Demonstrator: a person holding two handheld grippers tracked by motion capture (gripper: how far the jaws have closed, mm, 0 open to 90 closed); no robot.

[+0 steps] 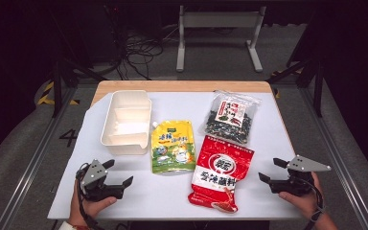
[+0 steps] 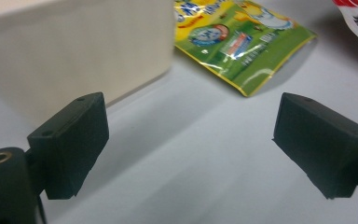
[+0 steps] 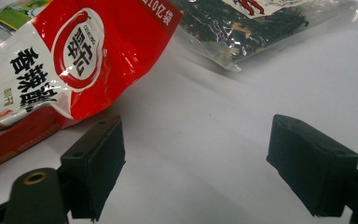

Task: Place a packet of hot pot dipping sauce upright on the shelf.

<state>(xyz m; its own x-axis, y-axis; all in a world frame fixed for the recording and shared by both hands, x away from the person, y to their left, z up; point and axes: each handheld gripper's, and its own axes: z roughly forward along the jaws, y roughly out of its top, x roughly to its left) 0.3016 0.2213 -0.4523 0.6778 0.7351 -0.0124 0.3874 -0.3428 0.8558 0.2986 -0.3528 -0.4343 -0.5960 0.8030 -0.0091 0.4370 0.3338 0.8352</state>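
A cream lunch box (image 1: 126,122) with dividers stands at the table's left. Beside it lie a green-yellow pouch (image 1: 173,146), a red sauce packet (image 1: 221,172) and a clear bag of dark dried food (image 1: 230,117). My left gripper (image 1: 120,173) rests near the front left, open and empty; between its jaws lies bare table, with the lunch box wall (image 2: 74,51) and the pouch (image 2: 242,51) beyond. My right gripper (image 1: 270,170) sits at the front right, open and empty, with the red packet (image 3: 65,60) and the dark bag (image 3: 242,28) ahead.
A white sheet (image 1: 139,196) covers most of the wooden table (image 1: 182,86). A white metal stand (image 1: 218,33) and cables sit on the floor behind. A hand holds each gripper at the table's near edge.
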